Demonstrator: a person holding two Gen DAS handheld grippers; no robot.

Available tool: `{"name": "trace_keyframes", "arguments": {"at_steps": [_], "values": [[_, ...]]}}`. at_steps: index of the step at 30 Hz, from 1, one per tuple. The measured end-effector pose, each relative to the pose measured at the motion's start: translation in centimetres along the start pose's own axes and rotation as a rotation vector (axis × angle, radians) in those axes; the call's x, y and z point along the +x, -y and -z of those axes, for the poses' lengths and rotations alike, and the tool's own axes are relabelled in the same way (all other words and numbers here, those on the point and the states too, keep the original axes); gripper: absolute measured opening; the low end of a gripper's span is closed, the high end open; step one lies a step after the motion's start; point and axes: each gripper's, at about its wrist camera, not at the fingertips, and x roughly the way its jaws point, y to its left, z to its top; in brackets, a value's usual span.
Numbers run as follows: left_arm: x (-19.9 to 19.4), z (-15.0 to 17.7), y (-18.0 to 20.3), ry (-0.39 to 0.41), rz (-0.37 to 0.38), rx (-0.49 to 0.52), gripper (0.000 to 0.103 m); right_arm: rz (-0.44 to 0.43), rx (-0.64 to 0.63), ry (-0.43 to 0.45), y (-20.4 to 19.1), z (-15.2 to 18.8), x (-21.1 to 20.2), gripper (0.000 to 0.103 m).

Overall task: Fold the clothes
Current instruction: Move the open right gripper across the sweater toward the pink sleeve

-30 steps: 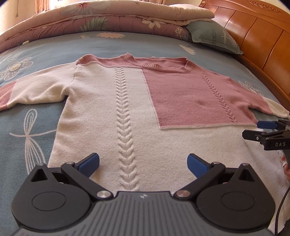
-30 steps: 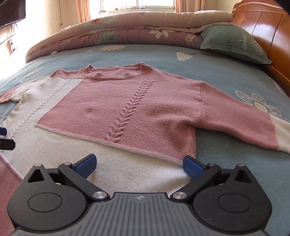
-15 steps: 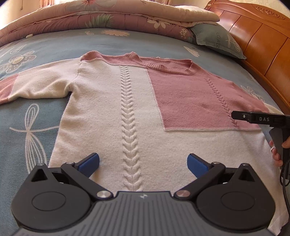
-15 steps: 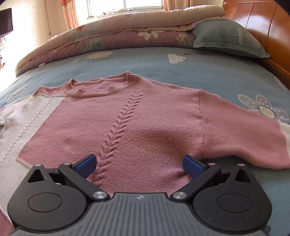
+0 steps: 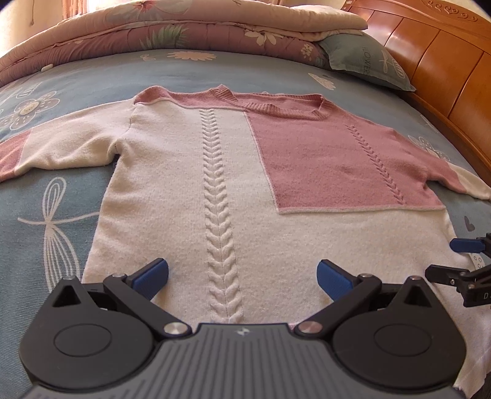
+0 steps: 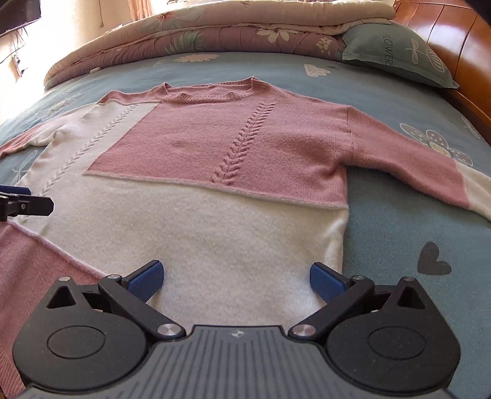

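Pink-and-cream knit sweater [image 5: 233,190] spread flat, front up, on a blue floral bed [image 5: 92,76], with both grippers above its near hem.

The left gripper [image 5: 242,274] is spread wide, straddling the cable-knit column in the cream panel near the hem. The right gripper [image 6: 236,277] is likewise spread wide over the cream band at the hem's right corner, its right finger just at the side edge. Both sleeves extend outward, left and right. A folded quilt [image 6: 214,27] and a pillow [image 6: 396,52] lie at the far end, beside the wooden headboard [image 5: 445,61].
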Motion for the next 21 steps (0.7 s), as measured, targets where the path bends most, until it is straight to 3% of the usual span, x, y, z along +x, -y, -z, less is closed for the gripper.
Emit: {"name": "trace_keyframes", "arguments": {"at_steps": [10,17,21], "values": [[-0.1,0.5,0.4,0.0,-0.016,0.031,0.102,-0.089,0.039,0.003,-2.4,3.0,-4.0,0.103],[-0.5,0.8,0.8,-0.003,-0.016,0.061,0.102,0.022,-0.01,-0.07,-3.2,6.6,-5.8,0.103],[-1.2,1.0,1.4,0.008,-0.009,0.085,0.102,0.012,0.023,-0.083,-3.5,6.6,-6.6,0.103]]}}
